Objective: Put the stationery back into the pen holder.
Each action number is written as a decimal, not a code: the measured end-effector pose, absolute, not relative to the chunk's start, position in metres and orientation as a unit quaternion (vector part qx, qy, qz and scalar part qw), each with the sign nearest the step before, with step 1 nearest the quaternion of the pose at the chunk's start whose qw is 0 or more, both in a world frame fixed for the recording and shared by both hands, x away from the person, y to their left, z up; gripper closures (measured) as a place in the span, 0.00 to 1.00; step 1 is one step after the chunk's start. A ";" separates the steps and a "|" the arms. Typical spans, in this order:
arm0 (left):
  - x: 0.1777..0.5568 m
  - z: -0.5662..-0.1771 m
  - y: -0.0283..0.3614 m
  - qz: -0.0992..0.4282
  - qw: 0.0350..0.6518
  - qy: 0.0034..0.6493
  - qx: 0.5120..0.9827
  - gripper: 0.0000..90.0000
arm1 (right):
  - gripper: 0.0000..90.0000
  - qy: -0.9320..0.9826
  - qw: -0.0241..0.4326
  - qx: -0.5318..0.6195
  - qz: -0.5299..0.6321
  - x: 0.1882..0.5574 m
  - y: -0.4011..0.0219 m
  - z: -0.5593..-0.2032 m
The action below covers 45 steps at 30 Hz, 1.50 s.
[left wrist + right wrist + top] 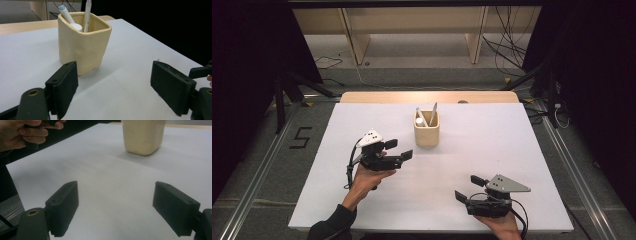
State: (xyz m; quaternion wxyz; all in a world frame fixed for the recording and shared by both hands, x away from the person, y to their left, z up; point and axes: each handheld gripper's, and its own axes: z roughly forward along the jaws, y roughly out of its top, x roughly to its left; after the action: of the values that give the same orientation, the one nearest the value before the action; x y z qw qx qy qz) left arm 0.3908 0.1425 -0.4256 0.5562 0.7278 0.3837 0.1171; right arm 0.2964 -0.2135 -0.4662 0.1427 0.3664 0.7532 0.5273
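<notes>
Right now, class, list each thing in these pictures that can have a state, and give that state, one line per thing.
Left gripper: open, empty, near the cup, apart from it.
Right gripper: open, empty, low over the table.
Cream cup: upright on the table, untouched.
White pen: standing nearly upright in the cup.
Capped tube: leaning in the cup.
White table: bare around the cup.

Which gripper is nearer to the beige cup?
Left. The left gripper is just beside the beige cup, on its near left. The right gripper is farther away, toward the table's near right.
</notes>
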 end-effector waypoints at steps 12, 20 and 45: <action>0.380 -0.436 0.149 0.115 0.554 0.374 0.734 0.23 | 0.24 0.752 0.144 0.366 0.528 0.296 -0.214 -0.466; 0.370 -0.442 0.154 0.119 0.552 0.370 0.738 0.23 | 0.24 0.753 0.144 0.365 0.528 0.296 -0.214 -0.466; 0.335 -0.463 0.173 0.118 0.549 0.357 0.747 0.20 | 0.24 0.751 0.156 0.364 0.529 0.295 -0.219 -0.466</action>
State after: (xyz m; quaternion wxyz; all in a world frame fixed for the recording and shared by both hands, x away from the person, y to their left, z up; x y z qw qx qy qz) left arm 0.3351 0.1727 -0.4632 0.5487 0.7469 0.3565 0.1180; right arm 0.2953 -0.2186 -0.4661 0.1558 0.3642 0.7506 0.5289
